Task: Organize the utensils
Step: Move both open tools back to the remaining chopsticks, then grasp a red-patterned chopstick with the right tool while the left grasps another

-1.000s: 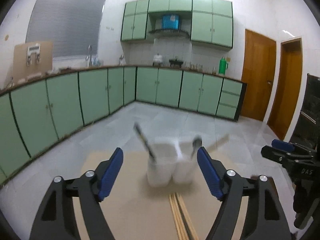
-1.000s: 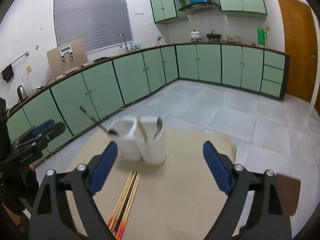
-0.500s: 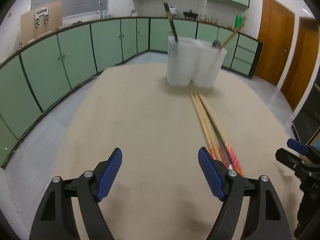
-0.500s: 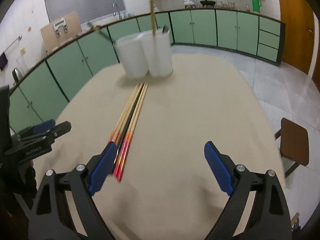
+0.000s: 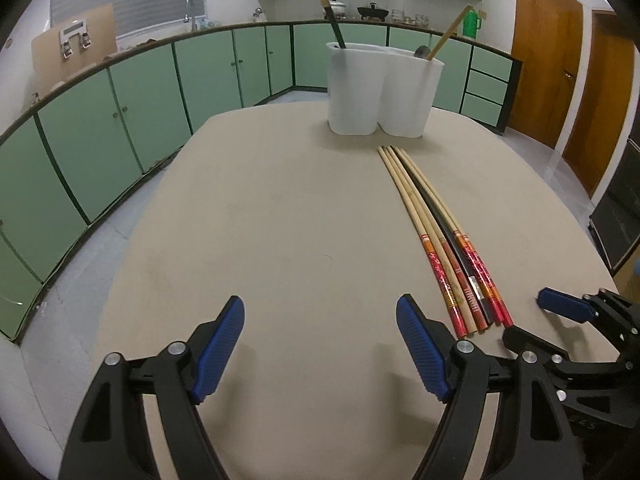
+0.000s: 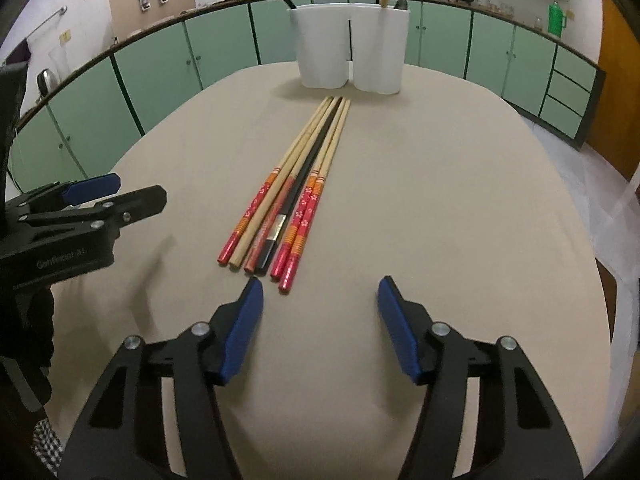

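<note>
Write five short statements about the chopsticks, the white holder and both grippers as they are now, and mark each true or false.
1. The bundle of chopsticks lies flat on the beige tabletop. True.
2. The white two-compartment plastic holder is empty. False: utensils stand in it.
3. The right gripper clamps a chopstick. False: its jaws, just closing, hold nothing.
4. The left gripper is open over bare table. True.
5. Every chopstick is black. False: only one is.

Green cabinets [image 5: 140,92], wooden doors [image 5: 546,60], a green thermos [image 6: 557,19], cardboard [image 6: 150,2].
</note>
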Motion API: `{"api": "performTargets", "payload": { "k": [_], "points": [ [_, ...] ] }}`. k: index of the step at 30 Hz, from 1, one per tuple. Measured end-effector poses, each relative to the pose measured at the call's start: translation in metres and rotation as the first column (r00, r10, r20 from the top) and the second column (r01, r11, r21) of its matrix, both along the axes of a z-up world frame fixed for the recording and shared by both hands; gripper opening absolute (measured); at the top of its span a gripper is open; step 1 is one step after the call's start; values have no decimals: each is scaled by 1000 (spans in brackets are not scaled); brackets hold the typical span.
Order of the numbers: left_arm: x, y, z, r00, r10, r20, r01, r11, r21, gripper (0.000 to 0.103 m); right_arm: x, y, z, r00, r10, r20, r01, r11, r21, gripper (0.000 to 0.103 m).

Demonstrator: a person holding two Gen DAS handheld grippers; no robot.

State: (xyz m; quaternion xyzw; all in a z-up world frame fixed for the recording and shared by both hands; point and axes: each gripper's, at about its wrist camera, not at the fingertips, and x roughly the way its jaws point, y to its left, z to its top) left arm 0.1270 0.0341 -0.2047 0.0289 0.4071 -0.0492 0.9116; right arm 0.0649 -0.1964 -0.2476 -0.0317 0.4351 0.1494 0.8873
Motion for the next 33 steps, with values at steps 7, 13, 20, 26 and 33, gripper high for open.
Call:
{"api": "performTargets", "payload": {
  "k": [7, 13, 20, 26, 33],
  "points": [
    [-3, -5, -2, 1000, -18, -8, 18, 1000, 5, 80, 4, -15, 3, 998, -56, 5, 56, 998, -19, 46],
    [-3, -7, -3, 1000, -19, -19, 19, 1000, -5, 80, 4, -15, 3, 1000, -30, 0, 30, 999, 25, 40],
    [-2, -18, -7, 998, -45, -43, 43, 998, -37, 80, 8, -9, 0, 1000, 0, -10, 1, 999, 40, 6],
    [-1, -36, -10, 995, -80, -52, 77, 996, -51, 80, 6, -21, 1, 999, -33, -1, 33, 999, 27, 5],
    [6, -50, -23, 994, -65, -83, 64, 998, -12, 80, 7, -28, -1, 999, -43, -6, 44, 998, 44, 5]
  ]
}}
